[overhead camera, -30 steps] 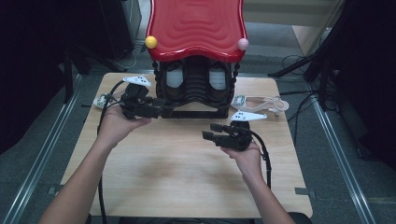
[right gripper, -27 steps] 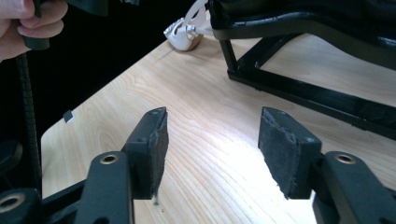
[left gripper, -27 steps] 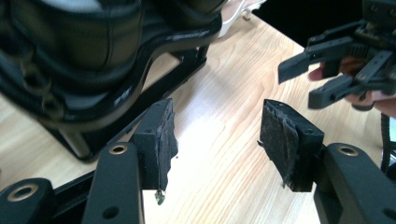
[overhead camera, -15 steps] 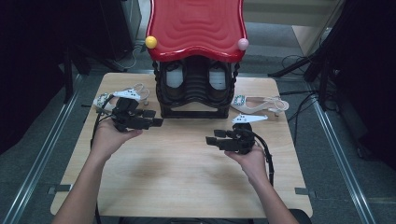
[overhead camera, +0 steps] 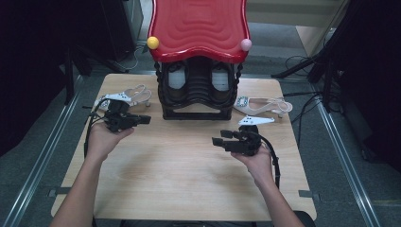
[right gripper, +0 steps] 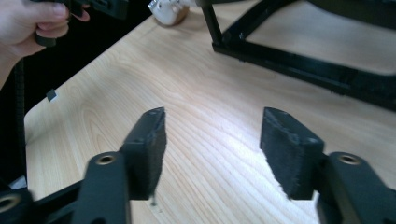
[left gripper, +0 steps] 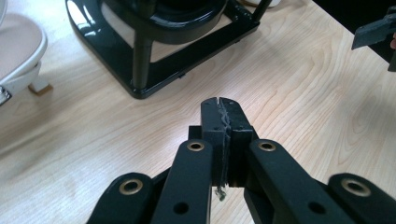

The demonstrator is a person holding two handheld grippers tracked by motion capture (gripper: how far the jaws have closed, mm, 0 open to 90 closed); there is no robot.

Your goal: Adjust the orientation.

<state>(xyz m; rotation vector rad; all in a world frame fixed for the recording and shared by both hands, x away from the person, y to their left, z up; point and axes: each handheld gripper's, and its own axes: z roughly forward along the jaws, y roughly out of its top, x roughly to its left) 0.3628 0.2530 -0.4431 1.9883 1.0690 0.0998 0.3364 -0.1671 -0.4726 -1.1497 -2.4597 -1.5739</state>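
High view: rack [overhead camera: 198, 101] hides two shoes; left hand-held gripper [overhead camera: 145, 119] closed empty; right [overhead camera: 218, 141] open.

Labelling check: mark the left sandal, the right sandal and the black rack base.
left sandal [overhead camera: 126, 96], high view, on its straps.
right sandal [overhead camera: 263, 105], high view, on its insole.
black rack base [left gripper: 161, 74], left gripper view, on its front bar.

Red ripple-patterned rack top [overhead camera: 198, 26] – yellow ball [overhead camera: 152, 42], pink ball [overhead camera: 246, 45] – glossy black frame [left gripper: 154, 70], pale wood-grain table [overhead camera: 189, 165].

The right tool [right gripper: 212, 140] gapes empty over bare table [right gripper: 210, 93].
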